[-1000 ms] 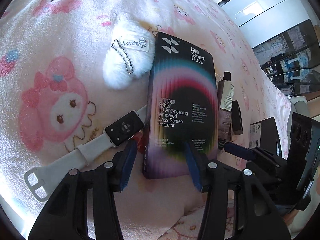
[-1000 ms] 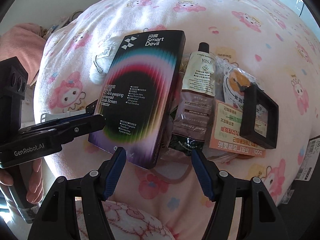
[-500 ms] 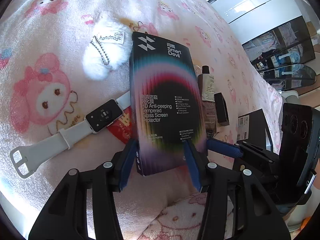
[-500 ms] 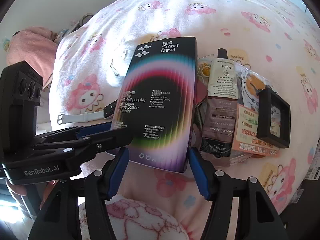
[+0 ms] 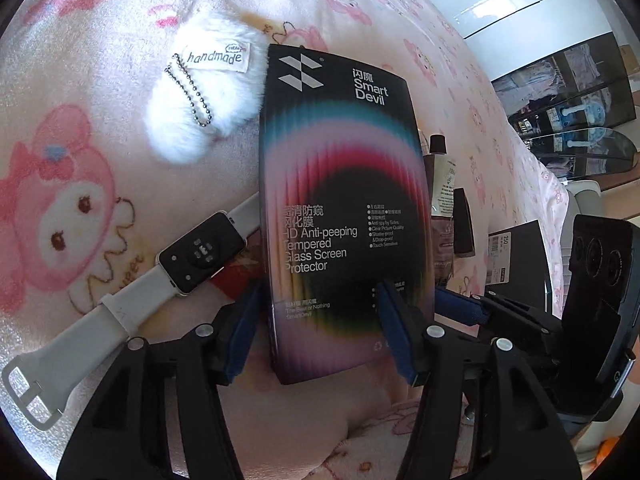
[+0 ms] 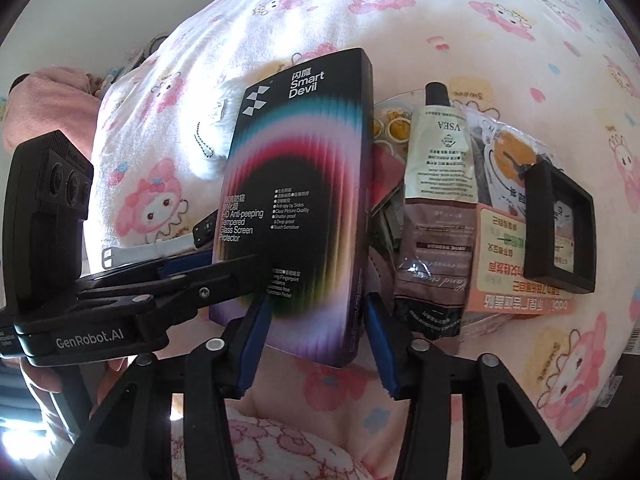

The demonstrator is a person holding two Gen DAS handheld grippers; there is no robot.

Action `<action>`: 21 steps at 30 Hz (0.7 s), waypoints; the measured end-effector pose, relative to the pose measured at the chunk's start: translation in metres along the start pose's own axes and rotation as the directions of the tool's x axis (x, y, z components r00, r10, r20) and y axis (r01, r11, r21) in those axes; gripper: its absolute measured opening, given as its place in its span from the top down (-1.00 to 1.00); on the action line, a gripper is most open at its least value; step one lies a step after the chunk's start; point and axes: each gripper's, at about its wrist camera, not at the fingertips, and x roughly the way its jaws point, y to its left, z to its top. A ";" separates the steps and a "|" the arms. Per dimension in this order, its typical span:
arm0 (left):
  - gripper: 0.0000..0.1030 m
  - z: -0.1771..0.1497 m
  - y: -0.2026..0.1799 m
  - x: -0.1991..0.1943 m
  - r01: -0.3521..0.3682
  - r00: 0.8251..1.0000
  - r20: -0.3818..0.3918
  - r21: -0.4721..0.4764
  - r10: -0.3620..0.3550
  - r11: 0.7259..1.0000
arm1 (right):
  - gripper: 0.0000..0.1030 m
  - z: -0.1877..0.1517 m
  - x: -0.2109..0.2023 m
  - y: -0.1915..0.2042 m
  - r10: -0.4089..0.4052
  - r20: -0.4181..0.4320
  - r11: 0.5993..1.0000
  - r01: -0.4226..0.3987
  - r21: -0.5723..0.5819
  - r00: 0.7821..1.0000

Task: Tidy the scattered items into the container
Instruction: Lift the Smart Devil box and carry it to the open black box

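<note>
A black Smart Devil screen protector box (image 5: 340, 208) with a rainbow ring is tilted up off the pink blanket. My left gripper (image 5: 316, 332) is shut on its lower end, one blue pad under it and one over its face. My right gripper (image 6: 316, 340) is closed around the same box (image 6: 296, 196) from below, its blue pads at the two long edges. A white-strap smartwatch (image 5: 192, 256) and a white fluffy keychain (image 5: 200, 96) lie left of the box. A hand cream tube (image 6: 436, 184) lies right of it.
A small black open box (image 6: 560, 224), an orange leaflet (image 6: 516, 264) and clear snack packets (image 6: 500, 148) lie on the blanket (image 6: 440, 20) to the right. A black carton (image 5: 516, 256) with a price label sits at the bed's right edge. Shelves stand beyond.
The box has been lifted at its near end off the blanket. My right gripper has narrowed from wide open onto the box's edges. The left gripper keeps its hold.
</note>
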 end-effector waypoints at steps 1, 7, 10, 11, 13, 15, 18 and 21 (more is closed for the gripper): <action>-0.08 -0.001 -0.004 -0.003 0.000 1.000 0.005 0.007 0.000 1.000 | 0.23 -0.001 -0.004 0.000 0.005 0.011 1.000 -0.005 0.007 1.000; -0.02 -0.011 -0.029 -0.037 0.063 0.997 0.044 0.058 -0.066 0.996 | 0.25 -0.006 -0.051 0.002 0.018 0.115 0.999 -0.022 0.031 0.993; -0.02 -0.020 -0.045 -0.052 0.052 0.996 0.067 0.087 -0.058 0.995 | 0.26 -0.014 -0.071 0.012 -0.007 0.147 1.000 0.005 0.011 0.989; -0.02 -0.023 -0.050 -0.055 0.055 0.996 0.068 0.093 -0.062 0.994 | 0.26 -0.017 -0.076 0.012 -0.011 0.155 1.000 0.010 0.007 0.988; -0.02 -0.027 -0.056 -0.060 0.066 0.995 0.066 0.101 -0.073 0.993 | 0.25 -0.025 -0.087 0.013 -0.016 0.172 1.000 0.015 0.008 0.985; -0.02 -0.031 -0.066 -0.063 0.065 0.995 0.064 0.122 -0.073 0.990 | 0.25 -0.034 -0.097 0.008 -0.011 0.189 1.000 0.007 0.019 0.982; -0.02 -0.041 -0.084 -0.069 0.052 0.996 0.067 0.153 -0.063 0.987 | 0.25 -0.048 -0.111 -0.001 0.009 0.206 0.998 -0.020 0.053 0.978; -0.01 -0.049 -0.097 -0.073 0.063 0.996 0.056 0.164 -0.074 0.984 | 0.26 -0.063 -0.125 -0.006 0.029 0.229 0.997 -0.046 0.066 0.973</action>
